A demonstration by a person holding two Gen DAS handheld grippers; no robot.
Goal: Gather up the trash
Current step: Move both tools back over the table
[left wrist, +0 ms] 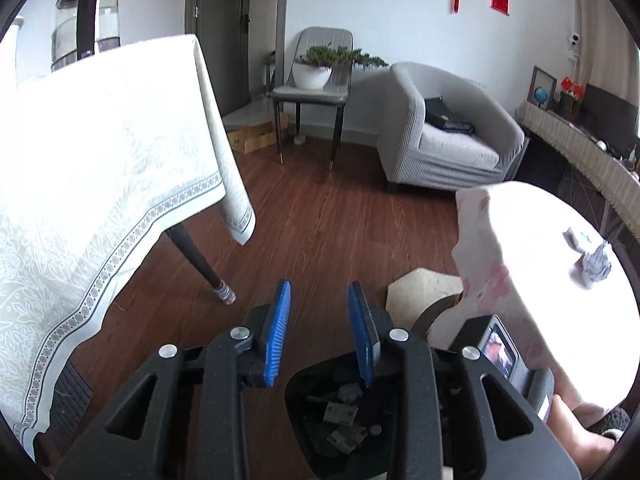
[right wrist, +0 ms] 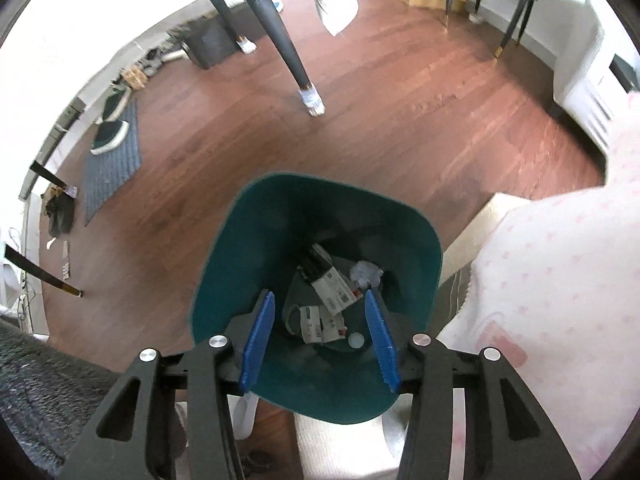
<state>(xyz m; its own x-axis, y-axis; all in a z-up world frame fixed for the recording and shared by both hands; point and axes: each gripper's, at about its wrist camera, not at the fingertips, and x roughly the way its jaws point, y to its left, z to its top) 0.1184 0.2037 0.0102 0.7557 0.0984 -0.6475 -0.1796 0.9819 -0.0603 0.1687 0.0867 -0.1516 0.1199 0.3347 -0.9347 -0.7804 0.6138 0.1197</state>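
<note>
Living room with a reddish wood floor, a grey armchair (left wrist: 448,132) at the back and a big desk under a cream tablecloth (left wrist: 100,168) on the left. In the left wrist view, the left claw (left wrist: 320,332) hangs over the floor with its blue pads spread a bit and nothing between them. The trash still to grab, a crumpled grey-white paper wad (left wrist: 594,266), sits on the small desk with the pink-patterned cloth (left wrist: 532,248), off to the right of this claw and further ahead, next to a small wrapper or packet (left wrist: 576,238). The wad is lumpy, so no real long axis. The bin (left wrist: 340,408) is right underneath.

Right wrist view looks almost straight down: the right claw (right wrist: 320,336) hovers over the teal bin (right wrist: 276,216), also parted and empty. Inside the bin are flat printed cartons, a white crumpled ball and a little round cap. The pink cloth (right wrist: 552,280) is on this claw's right, so I'd guess the right hand is nearer.
</note>
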